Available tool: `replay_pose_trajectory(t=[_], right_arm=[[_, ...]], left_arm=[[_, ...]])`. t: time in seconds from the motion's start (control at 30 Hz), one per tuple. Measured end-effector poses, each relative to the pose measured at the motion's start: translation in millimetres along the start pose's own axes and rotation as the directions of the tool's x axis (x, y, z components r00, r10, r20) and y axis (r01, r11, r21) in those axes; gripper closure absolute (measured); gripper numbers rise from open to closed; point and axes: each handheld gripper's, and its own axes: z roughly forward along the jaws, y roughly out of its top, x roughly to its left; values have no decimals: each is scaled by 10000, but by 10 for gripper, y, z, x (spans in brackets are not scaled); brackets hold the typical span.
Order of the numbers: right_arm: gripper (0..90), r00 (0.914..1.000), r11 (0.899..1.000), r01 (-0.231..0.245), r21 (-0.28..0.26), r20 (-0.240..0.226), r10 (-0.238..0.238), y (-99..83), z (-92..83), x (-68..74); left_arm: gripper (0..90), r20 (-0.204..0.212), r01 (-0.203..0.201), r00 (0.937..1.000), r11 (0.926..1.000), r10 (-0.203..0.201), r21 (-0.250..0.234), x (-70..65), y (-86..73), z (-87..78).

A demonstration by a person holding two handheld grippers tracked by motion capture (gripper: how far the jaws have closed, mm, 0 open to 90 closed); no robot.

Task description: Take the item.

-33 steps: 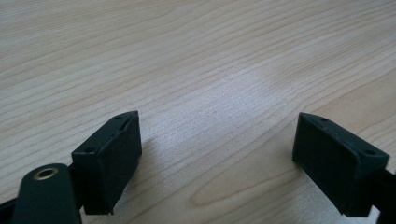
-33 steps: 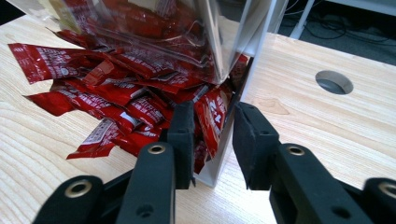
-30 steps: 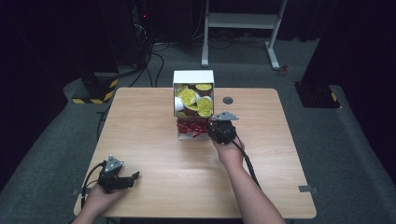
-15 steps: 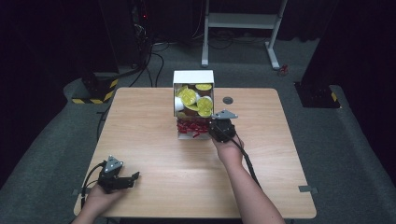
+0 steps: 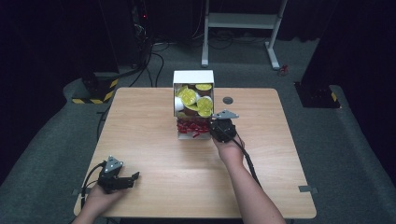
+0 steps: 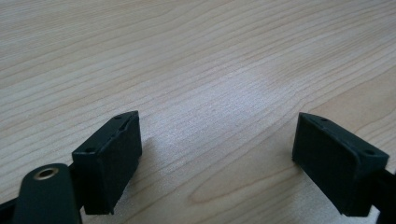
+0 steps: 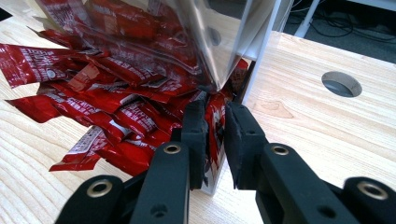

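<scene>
While the right claw [image 7: 215,135] is closing, its jaws are pinching a red sachet [image 7: 215,122] at the open front corner of the white dispenser box [image 5: 193,77], which is standing at the far middle of the table [image 5: 154,116]. Well nearer than the box, the left claw [image 5: 122,179] is resting wide open and holding nothing.

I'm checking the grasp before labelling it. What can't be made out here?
- Print on the red packets: right gripper view, blurred.
- Packet in the right tongs: its lower end is behind the pads.
- Box contents low down: high view, behind yellow-lidded cups.
- Left tongs: high view, too small for detail.
</scene>
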Motion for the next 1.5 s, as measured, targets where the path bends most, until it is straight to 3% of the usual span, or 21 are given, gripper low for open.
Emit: replay_pose_trajectory(t=[0.23,0.77,1.5], right_arm=[[863,10000,10000,45,1,35,-45,-2,0,-3],[870,9995,9992,314,-229,-20,-314,-60,-192,40],[869,9996,9984,17,-564,-274,-33,-158,-430,43]], left_arm=[[161,-8,-9,10000,10000,9,-1,0,0,0],[161,7,60,10000,10000,-60,-26,-4,0,4],[161,42,42,10000,10000,-42,2,-1,8,10]])
